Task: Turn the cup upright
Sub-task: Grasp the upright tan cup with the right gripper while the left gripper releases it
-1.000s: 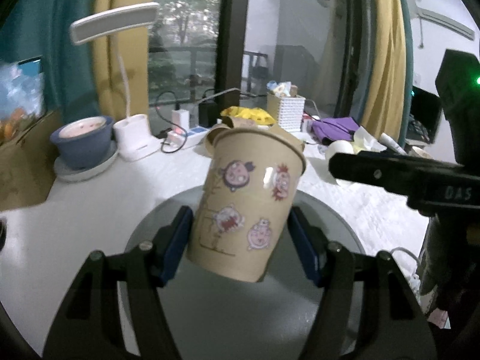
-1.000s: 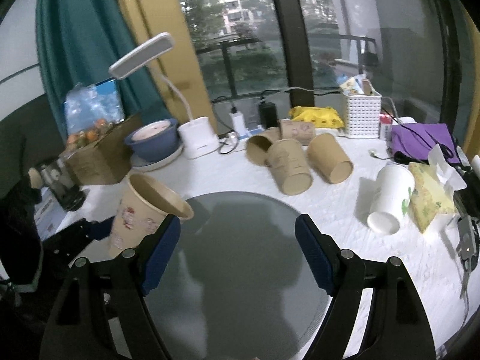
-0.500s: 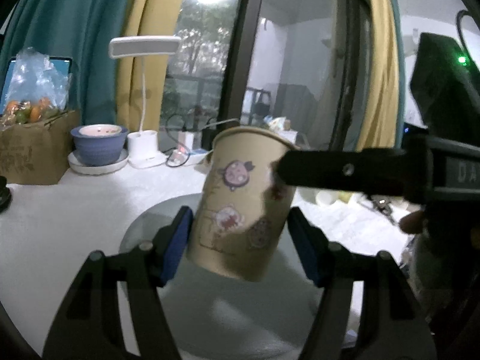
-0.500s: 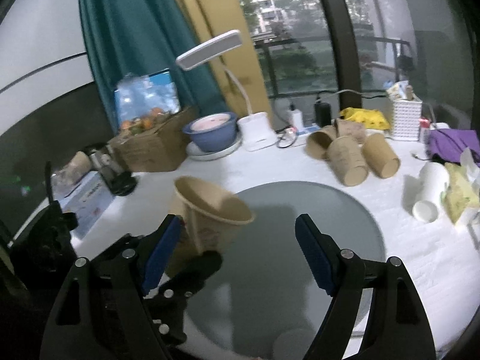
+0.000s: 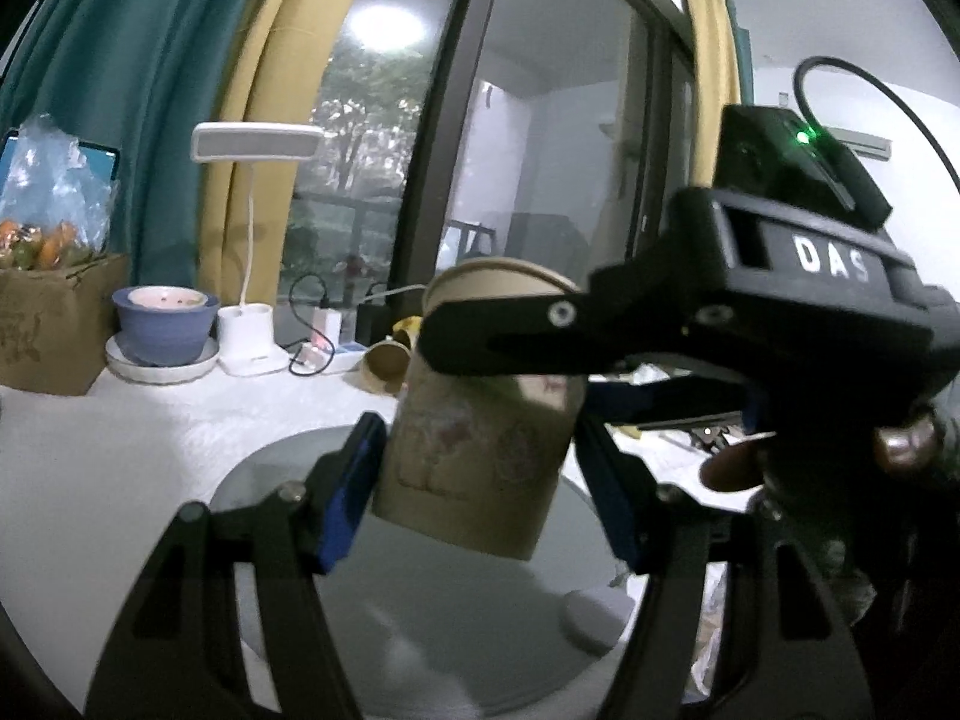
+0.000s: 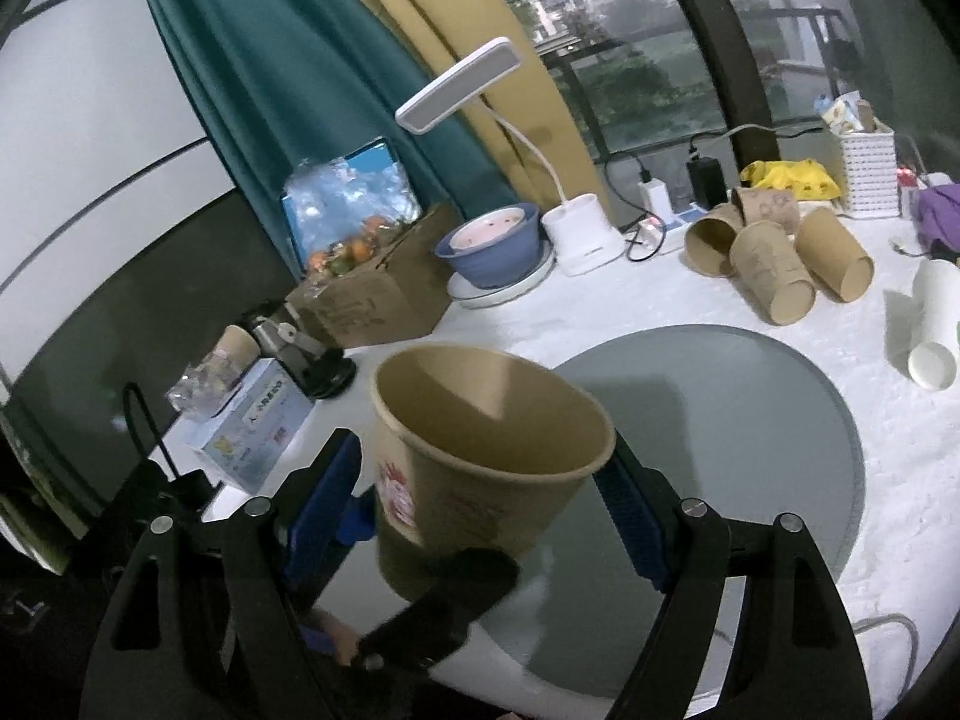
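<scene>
A tan paper cup with cartoon prints [image 5: 474, 456] is held mouth-up, slightly tilted, above a round grey glass plate [image 5: 420, 618]. My left gripper [image 5: 480, 480] is shut on the cup's lower body. My right gripper [image 6: 486, 510] is open, its blue-padded fingers [image 6: 324, 504] on either side of the cup [image 6: 480, 468] just below the rim; I cannot tell if they touch. In the left wrist view one right finger [image 5: 510, 336] crosses in front of the cup. The cup's inside is empty.
Several tan cups [image 6: 774, 264] lie on their sides at the back of the white table, a white cup [image 6: 933, 330] at the right. A blue bowl [image 6: 495, 246], a desk lamp [image 6: 576, 234], a cardboard box [image 6: 372, 300] and a tissue box [image 6: 252, 426] stand at the left.
The left gripper has lifted the cup and brought it more upright. The right gripper has swung left and closed in around the cup near its rim.
</scene>
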{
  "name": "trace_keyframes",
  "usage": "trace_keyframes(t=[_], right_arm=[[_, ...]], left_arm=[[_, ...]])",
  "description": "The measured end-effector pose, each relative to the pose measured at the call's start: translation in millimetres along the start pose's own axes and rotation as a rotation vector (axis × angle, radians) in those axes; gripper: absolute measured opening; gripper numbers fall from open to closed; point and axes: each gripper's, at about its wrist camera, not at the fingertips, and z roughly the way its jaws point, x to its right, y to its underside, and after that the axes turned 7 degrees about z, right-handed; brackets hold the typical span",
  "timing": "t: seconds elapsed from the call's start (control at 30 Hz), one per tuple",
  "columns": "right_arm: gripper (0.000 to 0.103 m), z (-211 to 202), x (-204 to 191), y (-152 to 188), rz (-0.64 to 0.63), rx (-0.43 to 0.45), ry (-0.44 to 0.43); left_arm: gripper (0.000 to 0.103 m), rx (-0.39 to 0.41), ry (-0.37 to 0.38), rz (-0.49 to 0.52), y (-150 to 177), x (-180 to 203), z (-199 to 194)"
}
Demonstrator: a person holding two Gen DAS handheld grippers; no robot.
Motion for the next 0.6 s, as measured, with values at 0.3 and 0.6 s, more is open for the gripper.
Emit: trace_keyframes(t=[0.3, 0.6], right_arm=[[0.07, 1.2, 1.0, 0.3, 0.003, -0.011, 0.003], [0.067, 0.8, 1.7, 0.0, -0.016, -0.004, 0.029]], left_arm=[[0.066, -0.025, 0.02, 0.026, 0.5, 7.2, 3.0], [0.067, -0.068, 0.036, 0.034, 1.8, 7.3, 9.0]])
